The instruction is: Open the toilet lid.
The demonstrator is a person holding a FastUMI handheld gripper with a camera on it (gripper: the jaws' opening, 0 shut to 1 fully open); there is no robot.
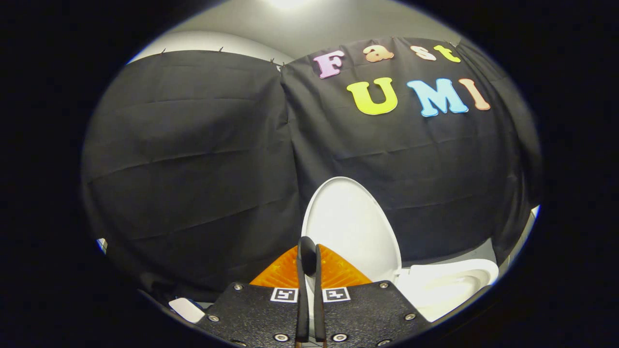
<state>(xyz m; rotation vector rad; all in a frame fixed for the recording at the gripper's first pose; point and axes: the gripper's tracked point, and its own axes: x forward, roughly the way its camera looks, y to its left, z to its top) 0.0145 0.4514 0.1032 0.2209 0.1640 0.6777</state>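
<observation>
The claw (309,256) has its two fingers drawn together with barely a slit between them, gripping nothing; just beyond the fingertips stands the one white oval plastic toilet lid (350,227), raised upright and leaning back against the black cloth booth wall (193,159); ahead and to the right of the fingers sits the single white ceramic toilet bowl (447,285), its rim uncovered; I cannot tell what is inside the bowl from here.
</observation>
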